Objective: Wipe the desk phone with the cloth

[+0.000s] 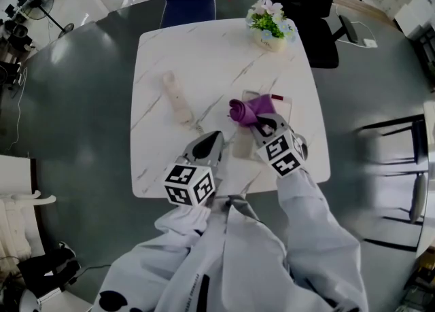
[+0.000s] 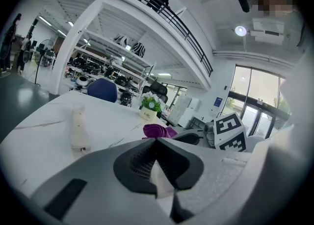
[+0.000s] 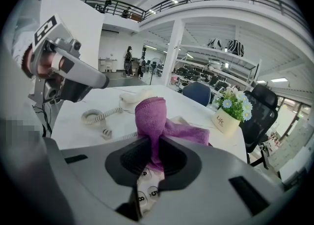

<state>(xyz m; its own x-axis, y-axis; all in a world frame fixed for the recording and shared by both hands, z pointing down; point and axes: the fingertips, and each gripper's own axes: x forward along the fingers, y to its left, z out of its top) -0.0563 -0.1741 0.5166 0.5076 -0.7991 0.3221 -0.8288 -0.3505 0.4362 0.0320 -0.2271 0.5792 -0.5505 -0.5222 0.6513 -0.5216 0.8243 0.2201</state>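
Here the right gripper [image 3: 156, 145] pinches the cloth [image 3: 153, 116] (bunched upright) over the phone [image 3: 143, 188]; left gripper [image 2: 157, 143] fingers pressed together.

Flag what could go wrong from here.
The right gripper pinches only a fold of the cloth; rubbing could pull it free. The cord lies loose beside the phone; a stroke could snag it and drag the handset.
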